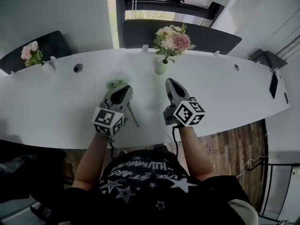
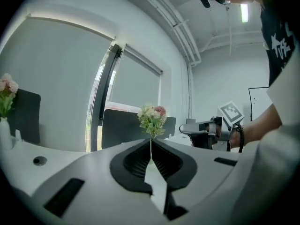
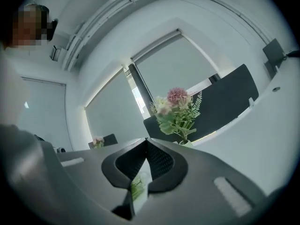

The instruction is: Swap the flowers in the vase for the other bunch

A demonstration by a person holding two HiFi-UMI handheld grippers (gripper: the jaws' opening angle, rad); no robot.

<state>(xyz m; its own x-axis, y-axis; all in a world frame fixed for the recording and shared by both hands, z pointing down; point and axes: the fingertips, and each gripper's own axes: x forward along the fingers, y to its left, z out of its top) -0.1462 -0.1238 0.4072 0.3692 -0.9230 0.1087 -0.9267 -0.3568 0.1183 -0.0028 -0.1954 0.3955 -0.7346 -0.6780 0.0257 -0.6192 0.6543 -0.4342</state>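
While ribbed black jaws press together, empty: left gripper [image 1: 123, 89], right gripper [image 1: 169, 83]. Pink-cream bouquet [image 1: 172, 40] upright in slim pale-green vase [image 1: 161, 68], table's far middle. Spare bunch [image 1: 117, 83] flat by left gripper. Smooth white curved table [image 1: 225, 93]; window [image 1: 154, 14] behind.

White curved table [image 1: 56, 111]: vase [image 1: 161, 68] with bouquet [image 1: 172, 40] mid-back, second bouquet [image 1: 32, 54] far left, pale bunch [image 1: 117, 83] lying centre.
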